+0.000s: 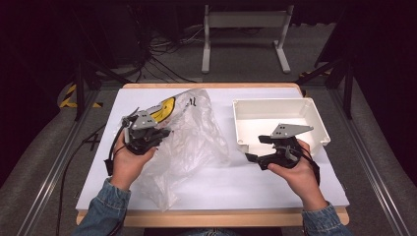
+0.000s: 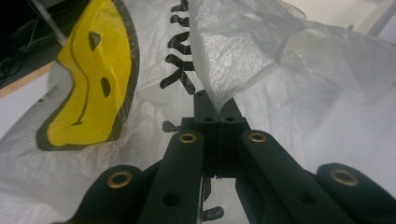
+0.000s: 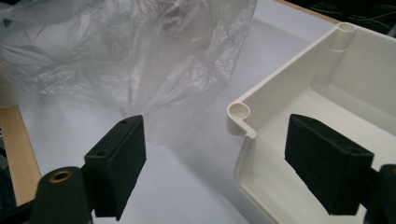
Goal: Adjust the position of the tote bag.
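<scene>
Bag pinched, left of frame.
Left claw (image 2: 218, 109) clenched on plastic bag (image 1: 196, 132); right claw (image 3: 233, 172) released beside white tray (image 1: 314, 115).

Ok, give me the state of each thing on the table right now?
Plastic bag: crumpled, one edge pinched and lifted.
White tray: upright, empty.
Left tool: shut on the bag.
Right tool: open, holding nothing, by the tray's near corner.
</scene>
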`<move>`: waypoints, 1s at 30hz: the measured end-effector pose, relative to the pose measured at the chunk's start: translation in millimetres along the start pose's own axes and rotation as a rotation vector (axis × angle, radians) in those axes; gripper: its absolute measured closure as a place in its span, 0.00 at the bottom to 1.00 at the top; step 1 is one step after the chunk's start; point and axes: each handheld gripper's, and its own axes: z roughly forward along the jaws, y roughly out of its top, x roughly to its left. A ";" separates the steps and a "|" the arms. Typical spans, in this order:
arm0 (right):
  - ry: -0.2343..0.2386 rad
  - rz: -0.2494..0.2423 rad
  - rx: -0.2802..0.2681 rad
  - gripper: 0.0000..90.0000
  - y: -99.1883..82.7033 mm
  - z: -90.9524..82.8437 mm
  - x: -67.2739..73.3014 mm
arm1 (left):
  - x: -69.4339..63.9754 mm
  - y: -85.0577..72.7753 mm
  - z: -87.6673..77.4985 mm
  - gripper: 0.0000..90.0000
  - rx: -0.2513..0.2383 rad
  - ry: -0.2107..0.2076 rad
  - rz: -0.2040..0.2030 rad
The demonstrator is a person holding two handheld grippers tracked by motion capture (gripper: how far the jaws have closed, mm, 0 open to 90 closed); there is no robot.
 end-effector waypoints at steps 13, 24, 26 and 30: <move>0.063 -0.050 -0.036 0.21 2.0 23.5 21.0 | 40.9 -12.3 -29.5 1.00 -0.064 0.018 -0.065; 0.068 -0.092 -0.070 0.19 -2.7 52.9 39.6 | 56.6 -19.3 -38.1 0.99 -0.092 0.023 -0.098; 0.069 -0.110 -0.073 0.18 -4.1 61.0 44.0 | 59.3 -20.5 -40.1 0.99 -0.098 0.024 -0.104; 0.051 -0.134 -0.075 0.17 -7.3 76.9 50.8 | 63.5 -24.1 -42.7 0.99 -0.106 0.032 -0.123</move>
